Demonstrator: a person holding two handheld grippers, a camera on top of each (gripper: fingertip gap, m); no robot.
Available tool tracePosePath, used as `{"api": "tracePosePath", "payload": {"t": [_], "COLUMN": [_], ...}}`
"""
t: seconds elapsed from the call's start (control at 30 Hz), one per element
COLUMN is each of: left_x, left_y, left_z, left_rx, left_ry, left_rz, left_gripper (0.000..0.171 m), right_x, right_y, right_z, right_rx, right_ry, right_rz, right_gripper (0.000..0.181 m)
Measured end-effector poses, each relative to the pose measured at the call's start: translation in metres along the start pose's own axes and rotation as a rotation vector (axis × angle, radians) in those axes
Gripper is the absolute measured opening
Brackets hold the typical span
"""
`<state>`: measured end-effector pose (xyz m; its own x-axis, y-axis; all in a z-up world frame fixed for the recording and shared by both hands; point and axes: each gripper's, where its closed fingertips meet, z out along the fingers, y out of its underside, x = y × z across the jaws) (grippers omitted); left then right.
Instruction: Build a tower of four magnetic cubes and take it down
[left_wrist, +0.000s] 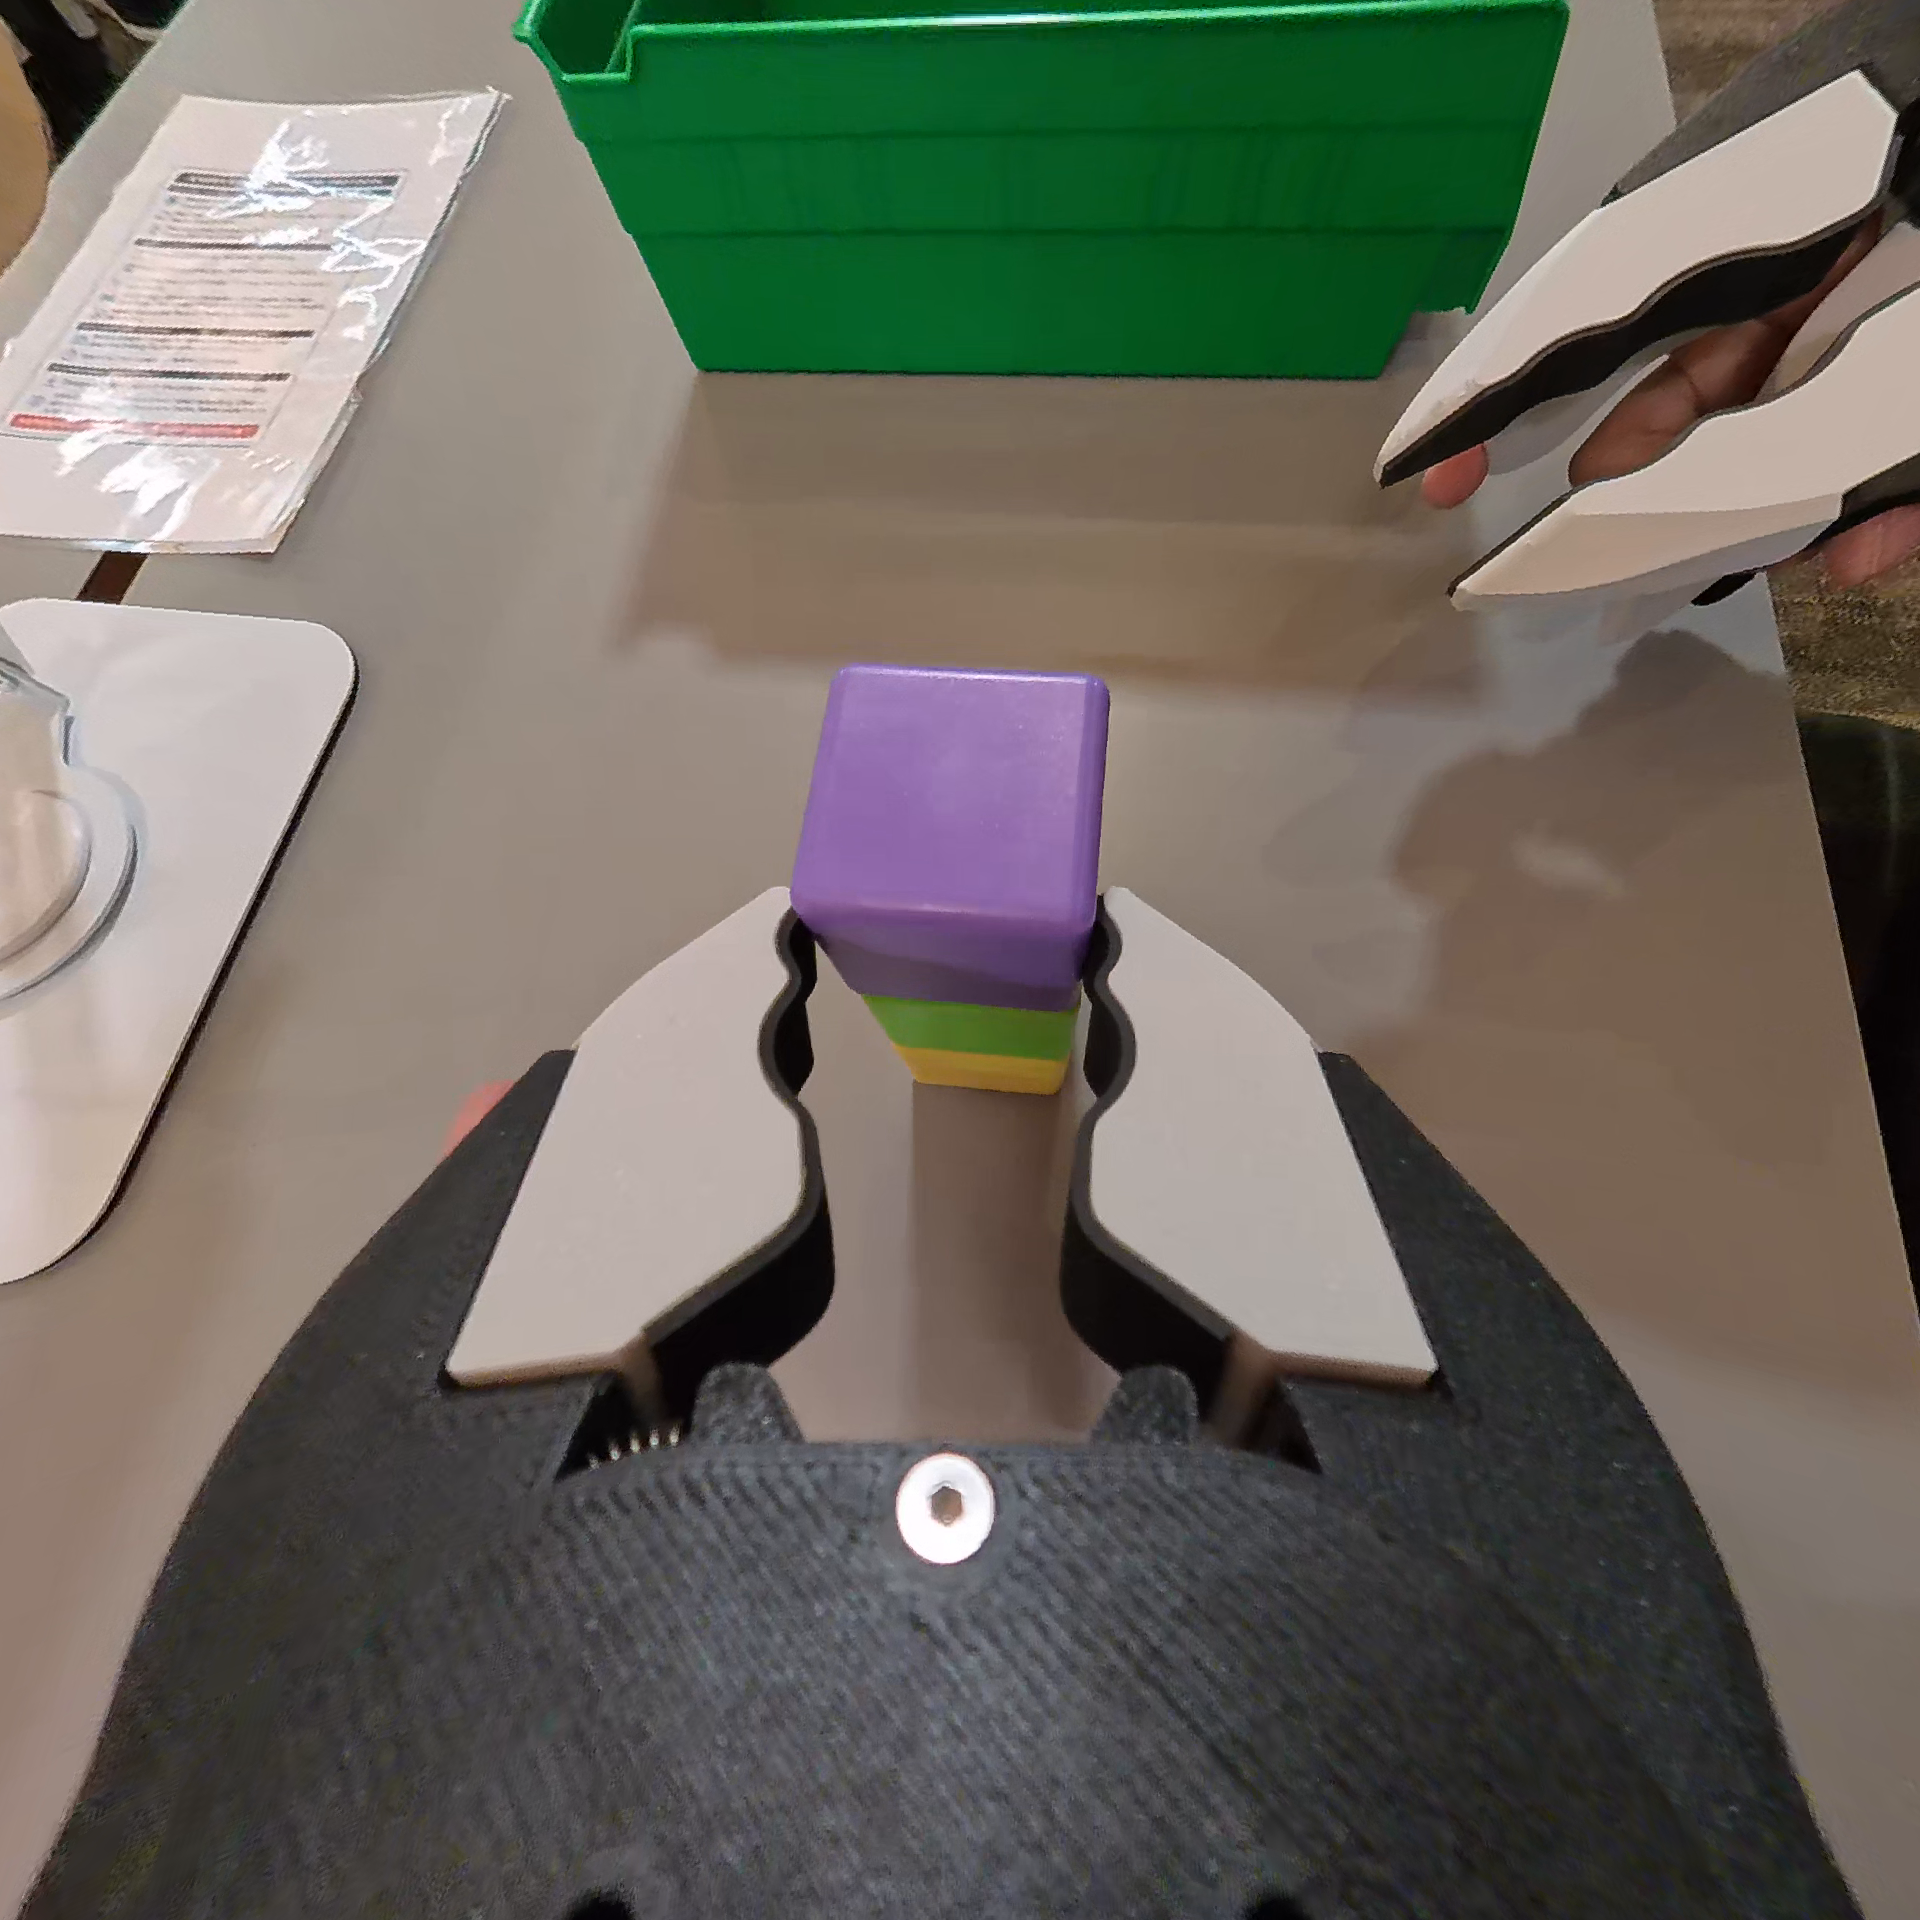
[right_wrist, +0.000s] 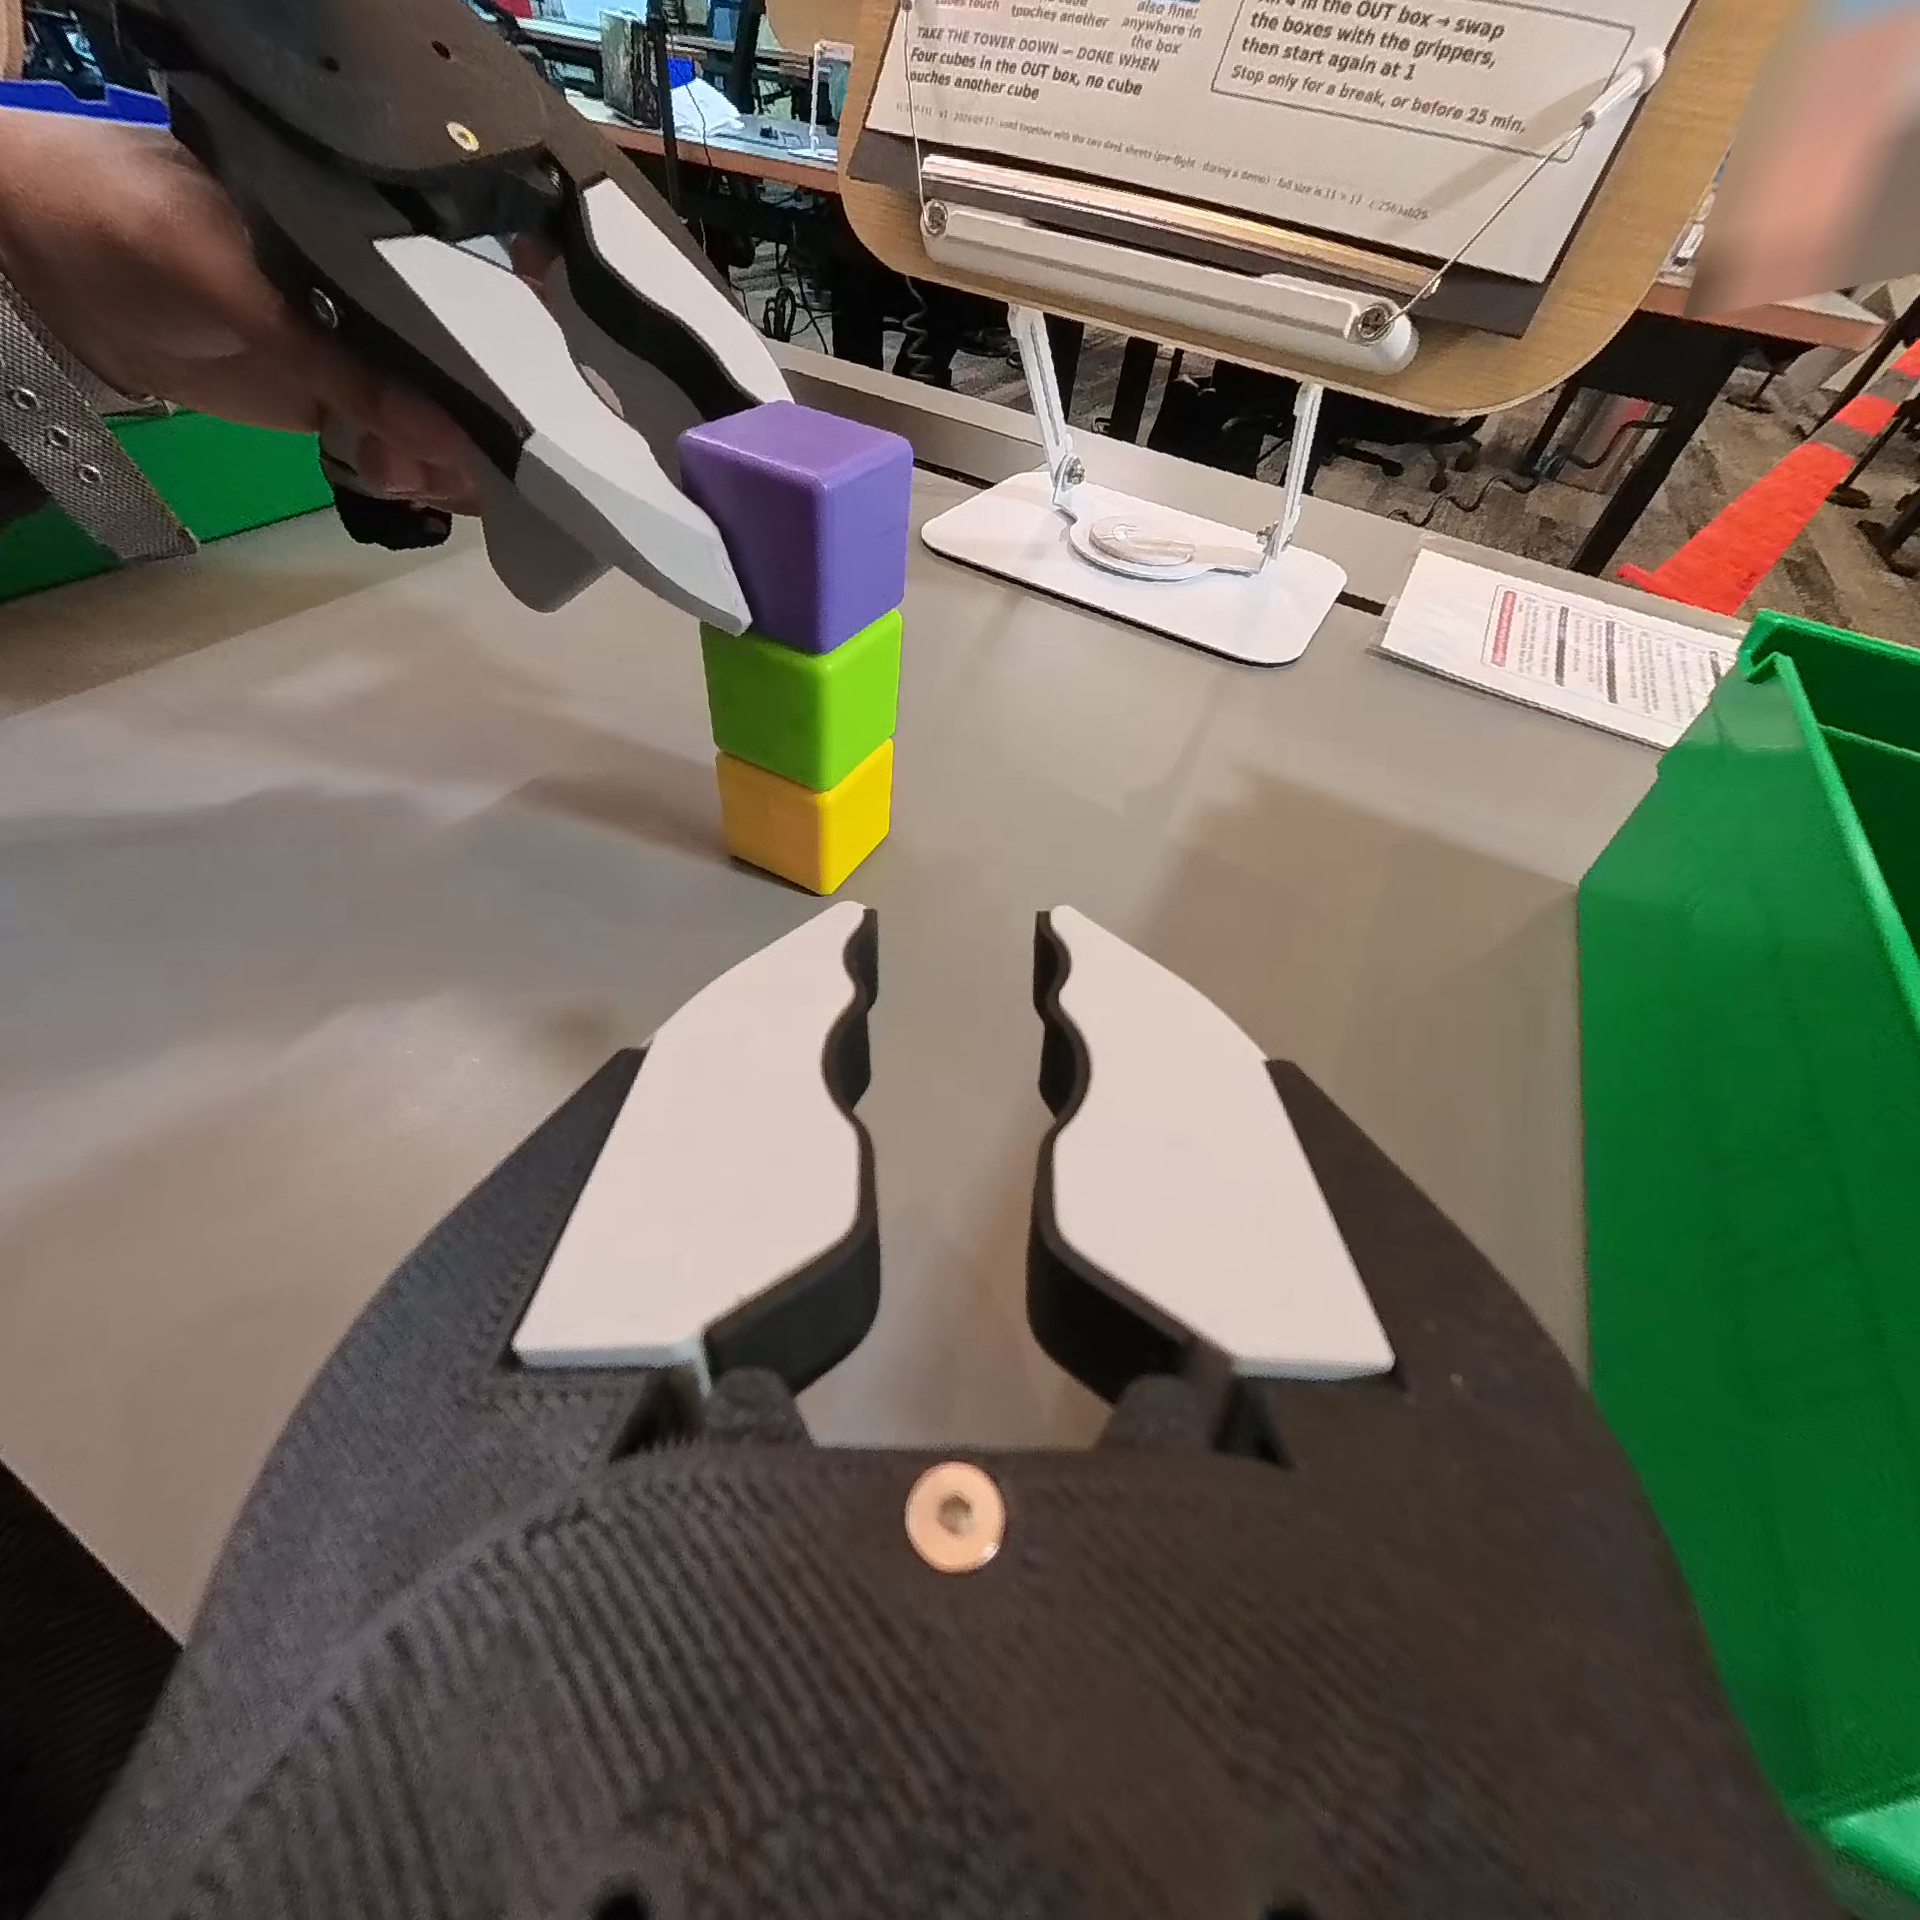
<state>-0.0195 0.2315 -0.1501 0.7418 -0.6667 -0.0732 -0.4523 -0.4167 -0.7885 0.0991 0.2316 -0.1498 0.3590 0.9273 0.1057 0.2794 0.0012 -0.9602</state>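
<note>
**Left gripper pinching top purple cube of a three-cube stack; right gripper empty**

Near: right gripper (right_wrist: 956, 920) hovers low over the grey surface (right_wrist: 312, 987), jaws spread, nothing between them. It sits just short of the stack, which lies at about 11 o'clock from its tips, so it's clear of the cubes and not touching them.

Mid: stack stands upright on the surface, yellow cube (right_wrist: 805, 821) at the bottom, green cube (right_wrist: 800, 696) on it, purple cube (left_wrist: 951, 821) on top. Left gripper (left_wrist: 945, 935) comes in from above at a slant, jaws closed on the purple cube's two opposite sides. Purple cube looks slightly twisted against the green one; can't tell if it's resting on it or just lifted off.

Far: green bin (left_wrist: 1039, 208) at 12 o'clock in the left wrist view, open side up. Laminated sheet (left_wrist: 208, 312) at 10 o'clock. White stand base (right_wrist: 1143, 582) carries a clipboard-style document holder (right_wrist: 1247, 260) behind the stack.
</note>
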Motion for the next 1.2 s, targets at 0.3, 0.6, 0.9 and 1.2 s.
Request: {"api": "tracePosePath", "payload": {"t": [0.3, 0.6, 0.9, 1.2], "left_x": [-0.001, -0.009, -0.109, -0.185], "left_y": [-0.001, -0.022, -0.033, 0.134], "left_z": [-0.008, -0.052, -0.181, -0.336], "left_rx": [-0.009, 0.066, 0.28, 0.122], "left_ry": [0.003, -0.017, -0.518, -1.176], "left_rz": [0.004, 0.025, -0.246, -0.776], "left_gripper": [0.051, 0.049, 0.047, 0.061], "right_x": [0.0, -0.001, -0.004, -0.013], "right_y": [0.0, 0.0, 0.001, -0.002], "right_z": [0.0, 0.001, 0.004, 0.014], "right_rx": [-0.001, -0.004, -0.009, -0.006], "right_ry": [-0.001, -0.005, -0.02, -0.056], "right_rz": [0.0, -0.002, -0.004, -0.012], "right_gripper": [0.029, 0.029, 0.029, 0.029]}}
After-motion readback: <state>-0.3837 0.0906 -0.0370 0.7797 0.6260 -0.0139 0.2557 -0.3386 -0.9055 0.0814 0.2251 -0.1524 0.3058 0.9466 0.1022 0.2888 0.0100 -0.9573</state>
